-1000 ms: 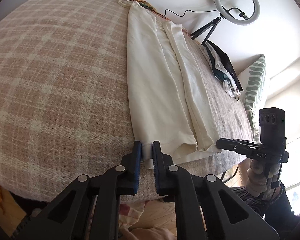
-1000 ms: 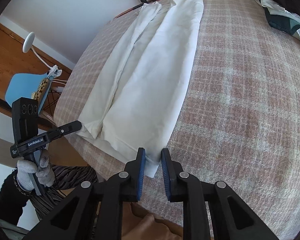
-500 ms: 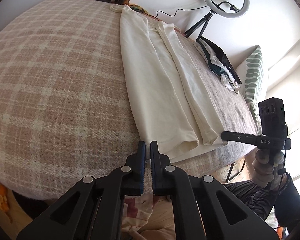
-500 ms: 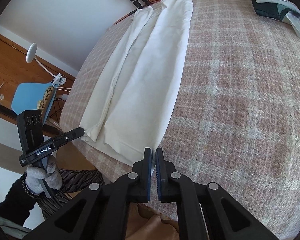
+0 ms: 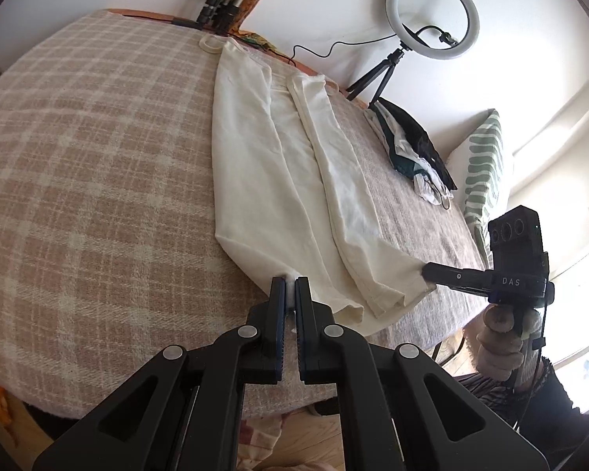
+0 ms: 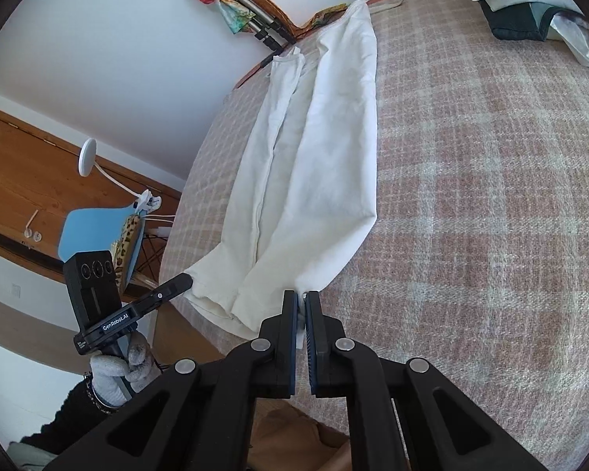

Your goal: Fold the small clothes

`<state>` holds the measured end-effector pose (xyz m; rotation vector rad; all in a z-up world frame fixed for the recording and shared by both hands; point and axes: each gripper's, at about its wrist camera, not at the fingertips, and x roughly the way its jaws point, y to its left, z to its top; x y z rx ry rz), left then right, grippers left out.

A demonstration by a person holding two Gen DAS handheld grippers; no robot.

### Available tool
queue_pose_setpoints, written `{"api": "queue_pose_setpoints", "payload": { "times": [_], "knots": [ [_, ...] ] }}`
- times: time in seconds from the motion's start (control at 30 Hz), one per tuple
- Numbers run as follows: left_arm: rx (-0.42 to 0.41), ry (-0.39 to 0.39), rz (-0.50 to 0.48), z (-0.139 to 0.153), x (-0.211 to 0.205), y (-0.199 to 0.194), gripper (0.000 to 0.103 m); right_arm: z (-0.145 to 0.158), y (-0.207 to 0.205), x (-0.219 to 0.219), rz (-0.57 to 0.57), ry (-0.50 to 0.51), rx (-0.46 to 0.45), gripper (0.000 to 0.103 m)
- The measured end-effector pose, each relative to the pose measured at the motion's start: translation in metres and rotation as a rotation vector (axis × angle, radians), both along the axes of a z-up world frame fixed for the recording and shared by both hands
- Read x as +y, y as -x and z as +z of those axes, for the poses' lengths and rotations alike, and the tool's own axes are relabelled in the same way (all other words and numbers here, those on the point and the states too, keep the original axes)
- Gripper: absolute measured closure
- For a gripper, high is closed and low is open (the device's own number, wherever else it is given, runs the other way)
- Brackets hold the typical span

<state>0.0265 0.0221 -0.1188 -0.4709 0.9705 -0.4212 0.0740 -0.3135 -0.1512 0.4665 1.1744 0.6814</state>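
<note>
The garment (image 5: 278, 180), a long cream piece, lies lengthwise on the plaid bed (image 5: 90, 165), running from the upper centre of the frame down to the lower centre in both views. Its two long sides are already turned in toward the middle, forming a narrow strip; this lengthwise fold appears complete. The crosswise fold, bringing the near hem toward the far end, is not yet done. The left tool (image 5: 289, 294) is closed on one near corner of the hem at the lower centre of the left view. The right tool (image 6: 301, 306) is closed on the other near corner, at the lower centre of the right view; each tool also appears at the side of the other view, tip touching the hem. Both corners are gathered slightly toward the tools. No containers are visible. A clothes pile (image 5: 412, 153) lies on the bed at right, well apart from the garment, presumably awaiting folding.
</note>
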Motion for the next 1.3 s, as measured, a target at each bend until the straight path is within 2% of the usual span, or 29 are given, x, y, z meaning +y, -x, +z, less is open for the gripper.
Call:
{"api": "queue_pose_setpoints", "payload": {
  "times": [0.1,0.2,0.37,0.6,0.83,0.93,0.97,1.0,1.03,1.1,1.3],
  "knots": [
    [-0.022,-0.005,0.012,0.009,0.001,-0.011,0.1,0.01,-0.01,0.0,-0.009,-0.008,-0.019,0.102],
    [-0.046,-0.044,0.006,0.016,-0.002,-0.027,0.1,0.022,-0.024,0.002,-0.014,-0.006,-0.05,0.102],
    [-0.041,-0.057,0.048,0.017,0.005,-0.059,0.1,0.028,-0.053,0.006,-0.047,0.011,-0.076,0.101],
    [-0.039,-0.097,0.08,0.008,0.006,-0.098,0.101,0.011,-0.096,0.023,-0.094,0.035,-0.038,0.101],
    [-0.042,-0.116,0.108,0.006,0.008,-0.12,0.102,-0.003,-0.117,0.017,-0.147,0.049,0.018,0.101],
    [-0.034,-0.107,0.109,0.006,0.01,-0.119,0.102,-0.009,-0.12,0.009,-0.179,0.091,0.035,0.095],
    [-0.034,-0.112,0.11,0.006,0.011,-0.117,0.101,-0.009,-0.12,0.005,-0.187,0.101,0.035,0.088],
    [-0.03,-0.122,0.111,0.006,0.011,-0.116,0.098,-0.01,-0.121,0.001,-0.19,0.093,0.044,0.069],
    [-0.026,-0.124,0.106,0.005,0.012,-0.114,0.096,-0.009,-0.12,-0.005,-0.201,0.071,0.044,0.066],
    [-0.017,-0.125,0.097,0.004,0.015,-0.108,0.086,-0.002,-0.115,-0.014,-0.21,0.076,0.006,0.068],
    [0.007,-0.139,0.054,-0.009,0.015,-0.09,0.085,0.01,-0.093,-0.001,-0.107,0.155,-0.104,0.075]
  ]
}}
